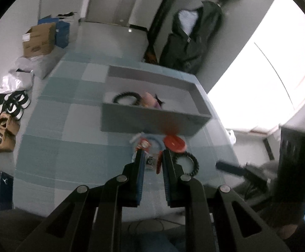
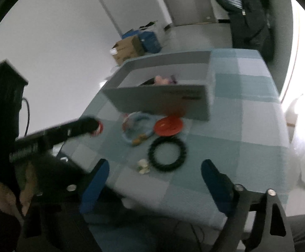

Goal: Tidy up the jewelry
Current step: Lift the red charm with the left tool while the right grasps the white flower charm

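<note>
A grey box (image 1: 152, 121) stands on the checked blue cloth and holds a black ring (image 1: 126, 96) and a pink item (image 1: 149, 100). In front of it lie a red disc (image 1: 174, 143), a light blue ring (image 2: 138, 126), a black toothed ring (image 2: 167, 153) and a small white piece (image 2: 143, 166). My left gripper (image 1: 151, 161) is shut on a small red-edged clear item (image 1: 151, 161), held above the cloth; it also shows in the right wrist view (image 2: 95, 127). My right gripper (image 2: 154, 168) is open and empty, near the table's front edge.
The table (image 1: 68, 147) is covered in a blue checked cloth. Cardboard and blue boxes (image 1: 40, 38) stand on the floor at the far left, with bags and shoes (image 1: 12, 105) beside them. A dark jacket (image 1: 194, 40) hangs behind the table.
</note>
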